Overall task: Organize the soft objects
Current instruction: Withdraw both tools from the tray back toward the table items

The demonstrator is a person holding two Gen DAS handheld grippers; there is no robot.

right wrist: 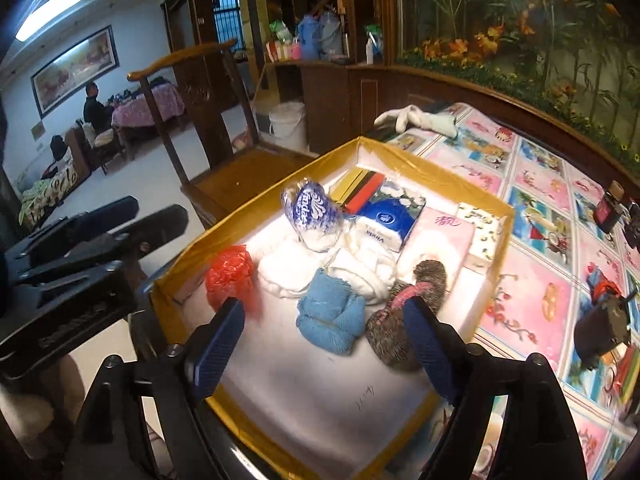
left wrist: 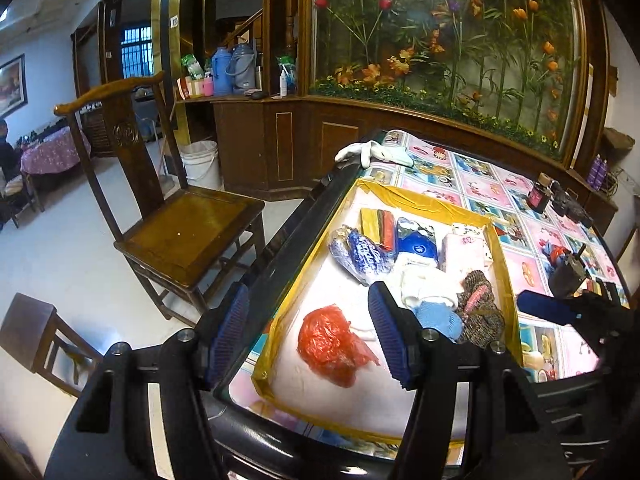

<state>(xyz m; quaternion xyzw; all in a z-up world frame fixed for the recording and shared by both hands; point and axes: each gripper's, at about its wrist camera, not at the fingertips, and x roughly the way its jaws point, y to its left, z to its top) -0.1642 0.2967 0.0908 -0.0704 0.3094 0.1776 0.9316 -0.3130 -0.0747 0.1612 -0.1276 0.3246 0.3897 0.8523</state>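
A shallow yellow-rimmed tray (right wrist: 505, 216) with a white floor holds soft things: a red plastic bag (right wrist: 231, 276), a blue cloth (right wrist: 331, 312), white cloths (right wrist: 360, 268), a brown knit item (right wrist: 404, 312), a blue-white wrapped roll (right wrist: 310, 212), tissue packs (right wrist: 394, 216) and a pink pack (right wrist: 440, 236). The tray (left wrist: 420, 196) also shows in the left wrist view, with the red bag (left wrist: 334, 346) between my left fingers. My left gripper (left wrist: 310, 332) is open and empty above the tray's near left. My right gripper (right wrist: 326, 344) is open and empty above the blue cloth.
White gloves (right wrist: 416, 118) lie at the table's far edge. A dark bottle (right wrist: 608, 208) and dark gadgets (right wrist: 600, 324) stand on the patterned tablecloth (right wrist: 532, 184) at right. A wooden chair (left wrist: 176, 220) stands left of the table. A cabinet with flowers runs behind.
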